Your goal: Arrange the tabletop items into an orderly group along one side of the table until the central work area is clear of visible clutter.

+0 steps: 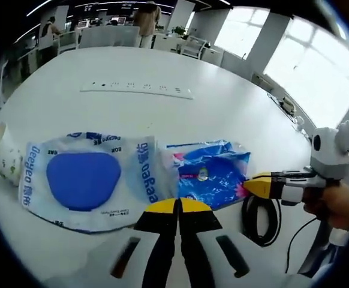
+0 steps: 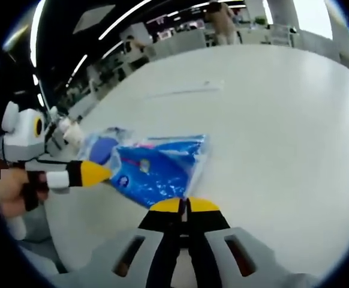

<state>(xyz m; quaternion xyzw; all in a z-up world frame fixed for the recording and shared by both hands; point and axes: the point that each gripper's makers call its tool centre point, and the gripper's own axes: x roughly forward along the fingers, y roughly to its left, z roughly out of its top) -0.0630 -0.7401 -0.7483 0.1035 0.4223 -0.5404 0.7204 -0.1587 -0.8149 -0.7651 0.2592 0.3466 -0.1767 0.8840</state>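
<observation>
A white Deeyeo pack (image 1: 81,180) with a blue oval lies flat on the white table (image 1: 162,120). Right beside it is a blue plastic packet (image 1: 207,171). My left gripper (image 1: 177,206) is shut, its yellow tips at the near edge where the two packs meet, with nothing seen between them. My right gripper (image 1: 263,185), held in a hand, comes in from the right, its tip by the blue packet's right edge. In the right gripper view the blue packet (image 2: 156,168) lies just ahead of my shut right gripper (image 2: 185,207), and my left gripper (image 2: 95,173) touches the packet's left side.
A small white patterned pack (image 1: 3,157) lies at the far left. A black cable loop (image 1: 258,219) sits near the right hand. A long socket strip (image 1: 135,89) is set into the table farther out. Chairs and people stand beyond the far edge.
</observation>
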